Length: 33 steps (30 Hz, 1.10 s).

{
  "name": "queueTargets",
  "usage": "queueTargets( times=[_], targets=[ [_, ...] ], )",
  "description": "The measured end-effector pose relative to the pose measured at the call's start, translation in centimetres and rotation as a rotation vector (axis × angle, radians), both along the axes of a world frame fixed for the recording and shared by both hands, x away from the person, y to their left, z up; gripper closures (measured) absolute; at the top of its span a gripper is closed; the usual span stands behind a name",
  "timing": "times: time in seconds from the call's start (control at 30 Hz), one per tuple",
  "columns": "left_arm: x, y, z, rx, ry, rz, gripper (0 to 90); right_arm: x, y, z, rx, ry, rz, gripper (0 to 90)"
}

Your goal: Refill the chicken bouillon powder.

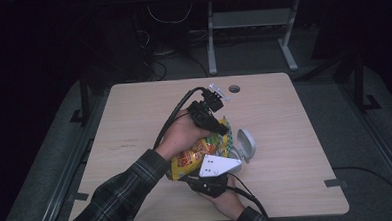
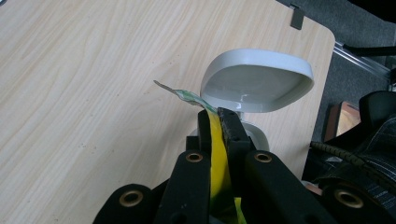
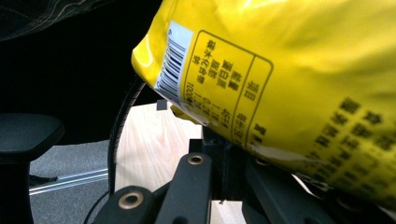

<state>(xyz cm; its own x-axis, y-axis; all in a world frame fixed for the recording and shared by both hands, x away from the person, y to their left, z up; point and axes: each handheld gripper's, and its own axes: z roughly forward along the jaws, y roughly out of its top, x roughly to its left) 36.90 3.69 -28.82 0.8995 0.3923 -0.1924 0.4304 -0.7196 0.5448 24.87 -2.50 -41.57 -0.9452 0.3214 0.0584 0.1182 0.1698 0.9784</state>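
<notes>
Both grippers are working a crinkly yellow plastic snack bag (image 1: 193,158), which is being held up over the middle of the pale wooden table (image 1: 285,136), near its front half, between the two hands. The left gripper (image 1: 224,130) is sitting at the bag's far end. In the left gripper view its jaws are pressing together on a thin yellow edge of the bag (image 2: 215,154), with a green-tinted strip of the seal sticking out past the tips. The right gripper (image 1: 207,182) is lying under the bag's near end, its grey three-cornered plate facing up. In the right gripper view the bag's printed back with a barcode (image 3: 280,84) is hanging right above and across the jaws. The tips are hidden behind the plastic, so I cannot tell whether that claw is pinching the bag or standing spread.

A white glossy plastic container with a hinged lid standing open (image 1: 245,146) is sitting on the table just beside the bag, on its right. In the left gripper view the lid (image 2: 257,81) is rising right beyond the jaw tips. A plaid sleeve (image 1: 122,194) is covering the left forearm.
</notes>
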Motion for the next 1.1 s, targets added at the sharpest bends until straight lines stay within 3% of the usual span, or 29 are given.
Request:
queueTargets(
  times=[1.1],
  targets=[
    [0.03,-0.22,0.00,0.012,0.004,0.002,90.0,-0.06,0.03,0.03,0.007,0.004,0.003,90.0]
  ],
)
